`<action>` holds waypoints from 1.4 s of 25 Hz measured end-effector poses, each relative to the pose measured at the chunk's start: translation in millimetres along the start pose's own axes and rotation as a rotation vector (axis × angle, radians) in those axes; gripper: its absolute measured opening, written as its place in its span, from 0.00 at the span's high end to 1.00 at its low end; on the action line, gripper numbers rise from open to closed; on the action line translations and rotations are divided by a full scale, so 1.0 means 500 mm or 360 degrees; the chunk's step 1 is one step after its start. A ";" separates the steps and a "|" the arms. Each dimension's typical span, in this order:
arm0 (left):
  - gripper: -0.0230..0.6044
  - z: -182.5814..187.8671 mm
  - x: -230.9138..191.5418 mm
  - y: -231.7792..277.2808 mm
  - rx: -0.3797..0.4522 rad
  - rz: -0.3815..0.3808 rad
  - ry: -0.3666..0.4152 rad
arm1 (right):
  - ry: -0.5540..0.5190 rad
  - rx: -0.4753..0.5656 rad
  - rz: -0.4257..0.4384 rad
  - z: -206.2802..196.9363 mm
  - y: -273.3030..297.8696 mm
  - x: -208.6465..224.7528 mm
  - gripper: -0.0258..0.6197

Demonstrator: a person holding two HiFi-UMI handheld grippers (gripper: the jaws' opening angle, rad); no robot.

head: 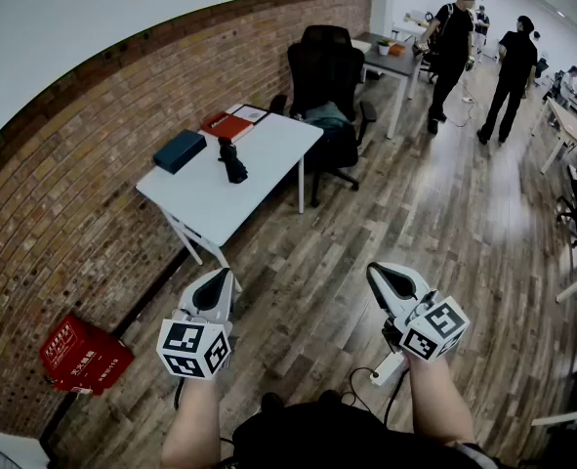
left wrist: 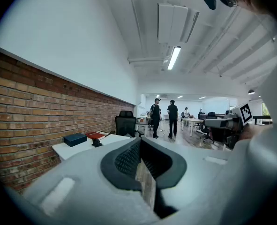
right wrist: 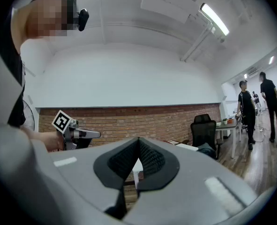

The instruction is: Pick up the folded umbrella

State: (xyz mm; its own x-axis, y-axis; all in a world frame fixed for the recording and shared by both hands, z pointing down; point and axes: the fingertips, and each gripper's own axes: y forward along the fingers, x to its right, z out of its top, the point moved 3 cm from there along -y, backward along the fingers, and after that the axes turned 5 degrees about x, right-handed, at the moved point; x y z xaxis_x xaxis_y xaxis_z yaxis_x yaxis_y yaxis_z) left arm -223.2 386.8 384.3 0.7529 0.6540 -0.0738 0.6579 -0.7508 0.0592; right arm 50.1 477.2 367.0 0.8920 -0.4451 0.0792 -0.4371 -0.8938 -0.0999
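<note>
Folded umbrella is seen on the white table at the far left, by the brick wall. A dark blue box is parked just left of it & a red folder farther back. Left gripper & right gripper are held near, well apart from it, jaws closed up w/ nothing gripped.

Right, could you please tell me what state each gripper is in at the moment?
Left gripper: closed, jaws together, holding nothing.
Right gripper: closed, jaws together, holding nothing.
</note>
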 end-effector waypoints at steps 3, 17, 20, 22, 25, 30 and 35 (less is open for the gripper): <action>0.95 -0.005 0.011 0.009 -0.0005 0.0010 0.0004 | 0.0002 -0.0006 0.0003 -0.004 -0.006 0.012 0.96; 0.95 -0.020 0.124 0.034 0.0008 0.0044 0.0012 | 0.0057 -0.0058 0.0158 -0.023 -0.104 0.052 0.96; 0.95 -0.033 0.147 0.039 -0.0013 0.0031 -0.0001 | 0.0090 -0.0118 0.0236 -0.038 -0.123 0.050 0.96; 0.95 -0.040 0.158 0.044 -0.0032 0.0020 -0.0006 | 0.0108 -0.0122 0.0246 -0.044 -0.136 0.054 0.96; 0.95 -0.047 0.168 0.058 -0.0047 0.0005 -0.0012 | 0.0146 -0.0139 0.0241 -0.054 -0.145 0.068 0.96; 0.95 -0.059 0.163 0.098 -0.0073 -0.0019 -0.0034 | 0.0171 -0.0179 0.0258 -0.068 -0.138 0.087 0.96; 0.95 -0.070 0.125 0.169 -0.0060 -0.0027 -0.0066 | 0.0181 -0.0189 0.0225 -0.079 -0.094 0.136 0.96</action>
State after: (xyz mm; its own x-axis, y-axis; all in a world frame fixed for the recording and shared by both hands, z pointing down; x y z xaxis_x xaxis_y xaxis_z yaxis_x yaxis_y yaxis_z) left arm -120.3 367.5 419.7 0.7408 0.6616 -0.1166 0.6714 -0.7350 0.0951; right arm 126.6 486.7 416.3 0.8050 -0.5637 0.1851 -0.5735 -0.8192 -0.0007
